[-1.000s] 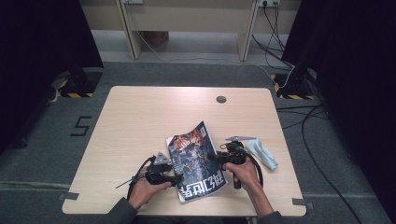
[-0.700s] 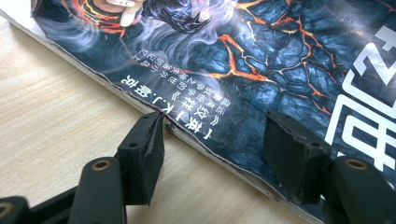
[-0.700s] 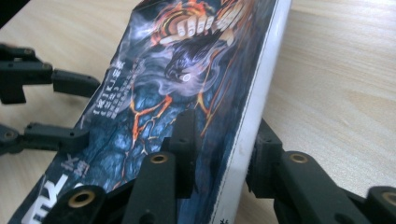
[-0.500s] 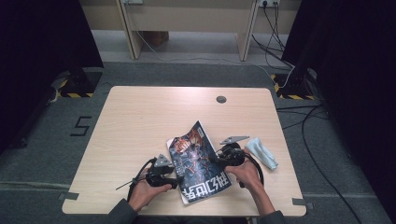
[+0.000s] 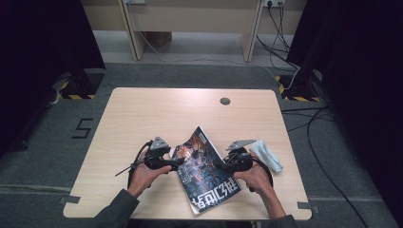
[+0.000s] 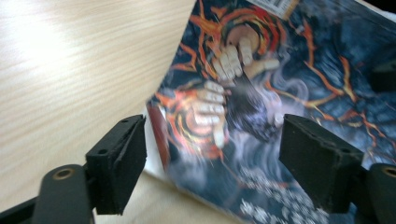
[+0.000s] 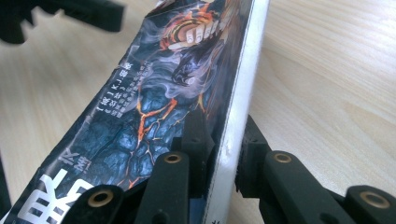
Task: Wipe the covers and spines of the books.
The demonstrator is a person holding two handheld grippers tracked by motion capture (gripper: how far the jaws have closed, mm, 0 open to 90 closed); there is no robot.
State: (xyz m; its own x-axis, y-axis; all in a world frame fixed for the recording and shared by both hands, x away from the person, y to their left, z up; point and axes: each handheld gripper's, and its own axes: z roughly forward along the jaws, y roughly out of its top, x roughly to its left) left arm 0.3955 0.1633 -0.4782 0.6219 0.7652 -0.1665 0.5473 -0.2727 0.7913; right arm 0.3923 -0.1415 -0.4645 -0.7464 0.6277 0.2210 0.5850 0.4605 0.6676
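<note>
The thin paper magazine (image 5: pixel 205 171) has a dark blue cover with orange, fire-like lines, grey smoke and big white letters. Its edge (image 7: pixel 238 93) is white. The flat wooden table (image 5: pixel 180 114) is light tan with fine stripes. A pale blue crumpled cloth (image 5: pixel 267 154) lies at the right of the frame. The floor is grey.

A light wood-grain bench (image 5: pixel 157 114) with rounded corners is seen. A magazine (image 5: pixel 205 172) is rested on it near the middle of the near edge, its right side raised. A crumpled white cloth (image 5: pixel 267 155) is laid near the right edge. A round grommet (image 5: pixel 225 101) is set by the far edge.
</note>
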